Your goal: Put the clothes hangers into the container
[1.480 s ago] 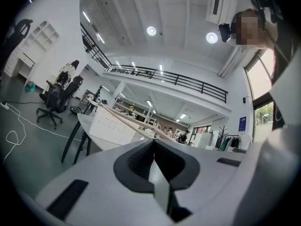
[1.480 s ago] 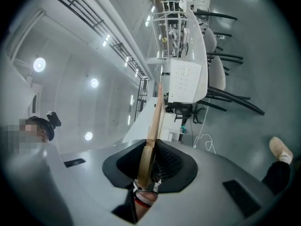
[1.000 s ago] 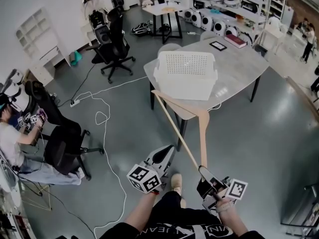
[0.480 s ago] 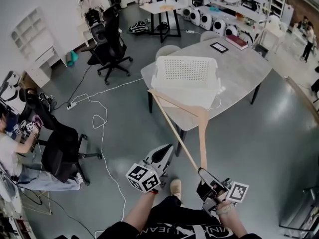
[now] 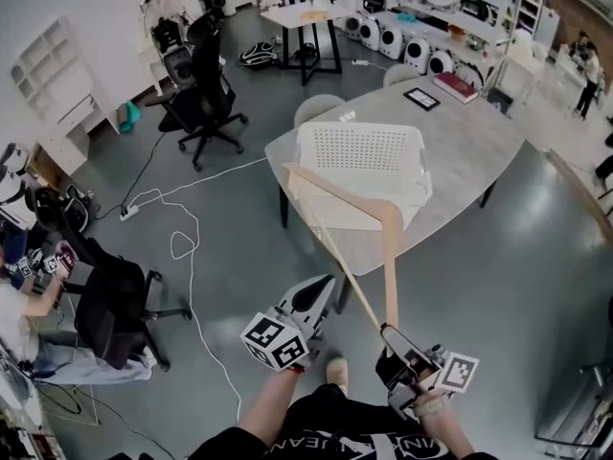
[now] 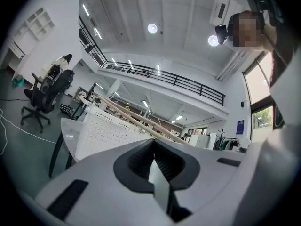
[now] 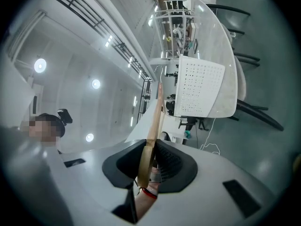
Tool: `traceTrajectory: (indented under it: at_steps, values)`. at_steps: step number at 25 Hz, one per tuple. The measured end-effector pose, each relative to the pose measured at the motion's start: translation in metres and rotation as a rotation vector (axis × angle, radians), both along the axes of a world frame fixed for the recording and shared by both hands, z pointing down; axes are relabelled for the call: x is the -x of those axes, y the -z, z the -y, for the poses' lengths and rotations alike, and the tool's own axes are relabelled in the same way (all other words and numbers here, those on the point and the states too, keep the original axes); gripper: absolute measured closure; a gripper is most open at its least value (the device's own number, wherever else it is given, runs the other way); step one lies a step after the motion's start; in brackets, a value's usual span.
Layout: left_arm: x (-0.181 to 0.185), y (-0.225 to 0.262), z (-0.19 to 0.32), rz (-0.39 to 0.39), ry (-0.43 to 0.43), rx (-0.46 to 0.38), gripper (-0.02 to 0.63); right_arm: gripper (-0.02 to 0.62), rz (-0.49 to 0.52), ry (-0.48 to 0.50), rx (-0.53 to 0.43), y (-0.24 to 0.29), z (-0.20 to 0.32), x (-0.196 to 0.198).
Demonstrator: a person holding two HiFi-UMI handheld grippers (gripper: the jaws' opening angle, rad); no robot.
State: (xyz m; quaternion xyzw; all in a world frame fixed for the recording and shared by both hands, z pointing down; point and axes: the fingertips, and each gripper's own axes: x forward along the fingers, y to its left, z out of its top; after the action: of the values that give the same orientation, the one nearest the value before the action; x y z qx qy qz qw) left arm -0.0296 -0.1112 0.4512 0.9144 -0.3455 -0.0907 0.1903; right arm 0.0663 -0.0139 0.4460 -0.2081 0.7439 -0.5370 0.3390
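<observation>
Right gripper (image 5: 388, 333) clamping wooden hanger (image 5: 391, 266), white container (image 5: 360, 159) on table (image 5: 465, 147)

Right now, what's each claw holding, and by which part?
The right claw grips the wooden hanger at one end, where its thin bar meets the arm. The left claw is shut and empty.

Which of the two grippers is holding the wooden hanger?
The right gripper: its jaws are clamped on the wooden hanger, which points toward the table. The left gripper has its jaws together on nothing.
</observation>
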Motion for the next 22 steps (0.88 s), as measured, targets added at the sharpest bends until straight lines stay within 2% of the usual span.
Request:
traceTrajectory:
  at_steps: [14, 22]
  values:
    - [0.001, -0.010, 0.042, -0.023, -0.043, 0.024, 0.597, 0.526, -0.030, -0.091, 0.013, 0.008, 0.048, -0.016]
    - [0.007, -0.014, 0.066, -0.027, -0.012, 0.039, 0.597, 0.526, -0.067, -0.101, 0.040, 0.007, 0.078, -0.035]
